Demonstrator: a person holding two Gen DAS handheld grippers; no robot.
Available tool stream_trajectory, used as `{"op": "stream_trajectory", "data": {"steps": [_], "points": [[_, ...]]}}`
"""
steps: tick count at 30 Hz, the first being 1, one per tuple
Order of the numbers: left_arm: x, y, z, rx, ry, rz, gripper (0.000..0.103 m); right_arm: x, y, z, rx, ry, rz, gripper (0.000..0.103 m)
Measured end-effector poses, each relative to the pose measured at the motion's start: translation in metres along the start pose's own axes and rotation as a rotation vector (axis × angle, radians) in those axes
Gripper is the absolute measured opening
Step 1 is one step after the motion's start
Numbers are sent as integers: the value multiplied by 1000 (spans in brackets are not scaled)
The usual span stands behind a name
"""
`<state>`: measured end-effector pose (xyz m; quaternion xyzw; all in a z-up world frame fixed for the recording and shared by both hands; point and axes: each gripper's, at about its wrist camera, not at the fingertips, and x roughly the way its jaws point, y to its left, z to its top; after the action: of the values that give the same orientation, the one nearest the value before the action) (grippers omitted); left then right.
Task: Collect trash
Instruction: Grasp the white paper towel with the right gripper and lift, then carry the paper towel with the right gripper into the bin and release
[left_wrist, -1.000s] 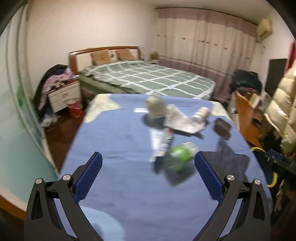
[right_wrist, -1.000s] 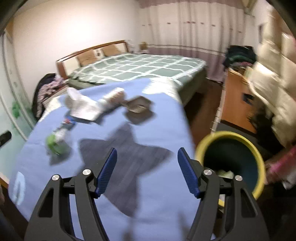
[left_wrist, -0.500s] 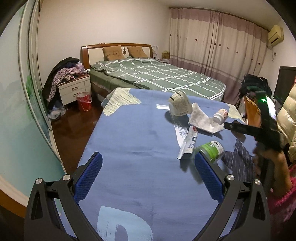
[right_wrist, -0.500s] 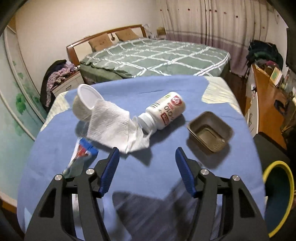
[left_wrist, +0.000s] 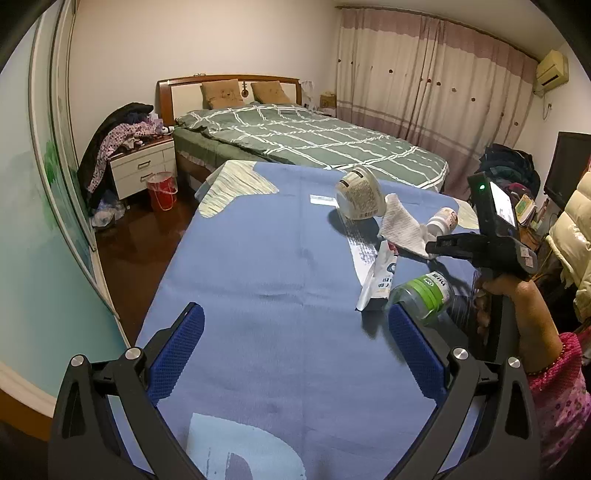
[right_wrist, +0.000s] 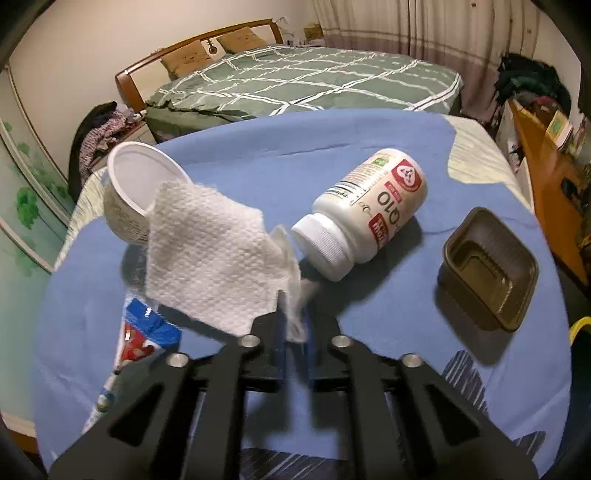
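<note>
On the blue tablecloth (left_wrist: 266, 280) lie several pieces of trash. My right gripper (right_wrist: 294, 325) is shut on the near corner of a white paper towel (right_wrist: 214, 254), which also shows in the left wrist view (left_wrist: 400, 225). Beside the towel lie a white paper cup (right_wrist: 127, 192), a white pill bottle (right_wrist: 365, 218), a brown plastic tray (right_wrist: 487, 269) and a toothpaste box (right_wrist: 147, 336). My left gripper (left_wrist: 295, 347) is open and empty, low over the near cloth. A green-labelled bottle (left_wrist: 424, 295) lies by its right finger.
A yellow-rimmed bin (right_wrist: 580, 328) shows at the table's right edge. A bed (left_wrist: 306, 144) stands behind the table, a nightstand (left_wrist: 142, 166) and red bucket (left_wrist: 162, 188) to the left. A wooden desk (right_wrist: 543, 158) is on the right.
My right gripper swung from the bin side to the trash, moved in and closed on the paper towel's corner. The left gripper stayed open and shifted slightly back.
</note>
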<state>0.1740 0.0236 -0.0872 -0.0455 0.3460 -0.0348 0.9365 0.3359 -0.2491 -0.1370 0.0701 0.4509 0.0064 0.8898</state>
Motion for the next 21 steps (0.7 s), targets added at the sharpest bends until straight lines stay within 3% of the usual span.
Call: {"op": "stream_trajectory", "data": {"steps": [11, 21], "points": [[2, -4, -3, 3, 11, -21, 98, -82, 2, -16, -48, -141, 54, 2], [-3, -21, -4, 33, 7, -43, 98, -157, -41, -57, -6, -248, 63, 2]]}}
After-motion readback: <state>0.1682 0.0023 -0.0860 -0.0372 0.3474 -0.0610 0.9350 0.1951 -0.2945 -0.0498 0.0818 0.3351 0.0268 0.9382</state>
